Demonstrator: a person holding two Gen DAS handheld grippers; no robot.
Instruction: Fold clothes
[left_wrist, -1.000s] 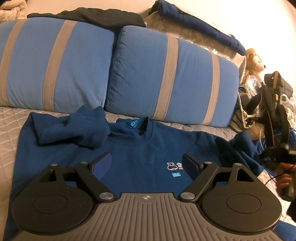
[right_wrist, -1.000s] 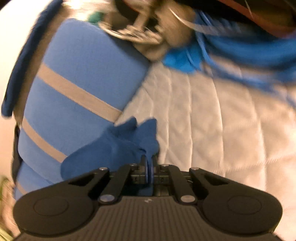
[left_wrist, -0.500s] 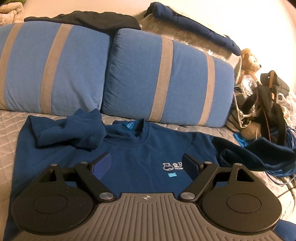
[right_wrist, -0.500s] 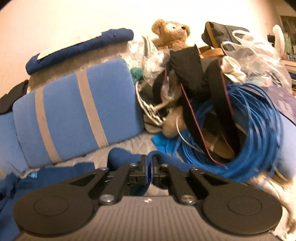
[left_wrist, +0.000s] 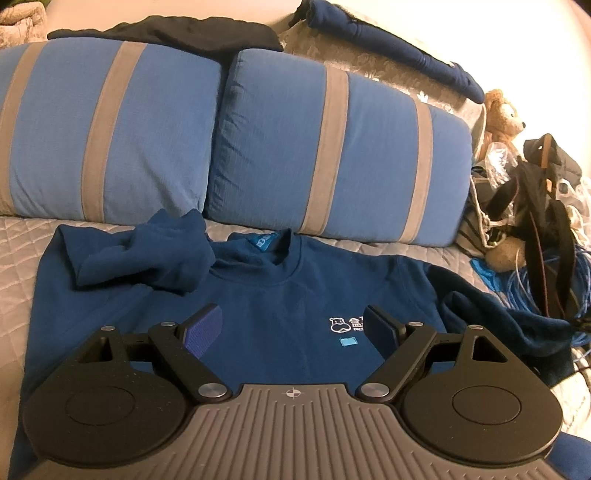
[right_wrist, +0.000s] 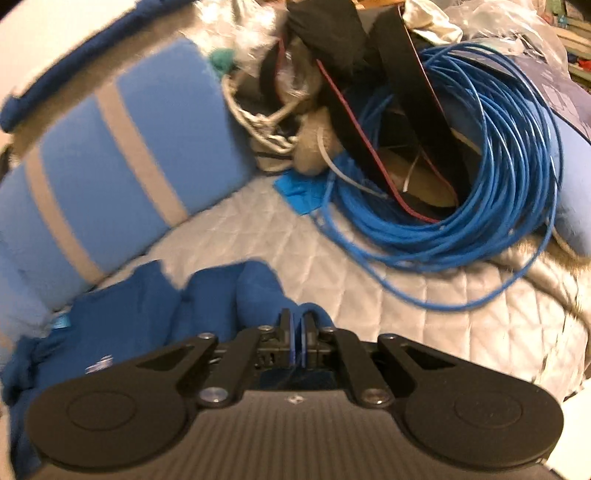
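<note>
A navy sweatshirt (left_wrist: 273, 306) lies face up on the quilted bed, collar toward the pillows, with a small white logo on the chest. Its left sleeve (left_wrist: 147, 258) is folded onto the shoulder. My left gripper (left_wrist: 293, 330) is open and empty, hovering over the chest. My right gripper (right_wrist: 296, 332) is shut on the right sleeve's end (right_wrist: 255, 291) and holds it off the bed. That sleeve (left_wrist: 498, 325) shows stretched to the right in the left wrist view.
Two blue pillows with grey stripes (left_wrist: 332, 155) stand behind the sweatshirt. A coil of blue cable (right_wrist: 461, 192), black straps, a bag and a teddy bear (left_wrist: 502, 114) crowd the bed's right side. Folded dark clothes (left_wrist: 391, 48) lie on top of the pillows.
My right gripper has drawn the right sleeve out to the right and swung its view around while staying shut on the cloth. My left gripper has drifted slightly and stays open.
</note>
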